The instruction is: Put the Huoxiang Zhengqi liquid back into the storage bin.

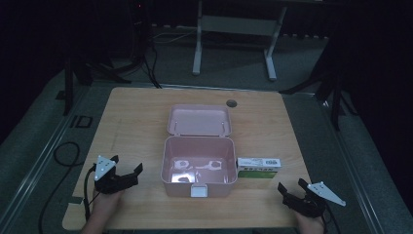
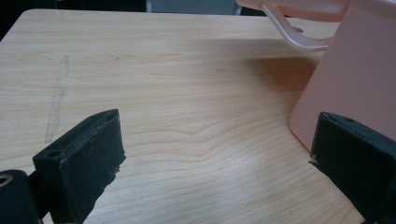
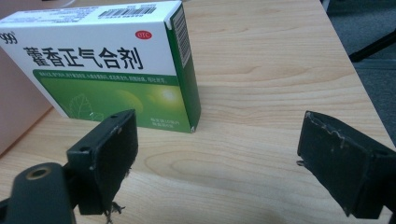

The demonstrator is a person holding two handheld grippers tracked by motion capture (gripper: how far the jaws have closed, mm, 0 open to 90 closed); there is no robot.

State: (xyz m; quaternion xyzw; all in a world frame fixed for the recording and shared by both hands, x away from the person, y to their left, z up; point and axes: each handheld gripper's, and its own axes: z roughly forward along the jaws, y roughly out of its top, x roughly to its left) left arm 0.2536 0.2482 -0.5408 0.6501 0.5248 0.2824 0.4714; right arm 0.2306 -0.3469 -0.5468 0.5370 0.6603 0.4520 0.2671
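Open pink box [image 1: 198, 165] at frame centre, green carton [image 1: 258, 166] touching its right; left gripper [image 1: 127, 174] and right gripper [image 1: 291, 187] fingers stood wide apart, empty.

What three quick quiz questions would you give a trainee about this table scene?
1. True or false: the lid of the pink plastic storage box is shut.
2. The green-and-white cardboard medicine carton stands by which side of the box as the high view shows it: A left, B right, C behind?
3. Fill in: both the left gripper and the right gripper have their jaws ____.

Key: 1 false; 2 B; 3 open.
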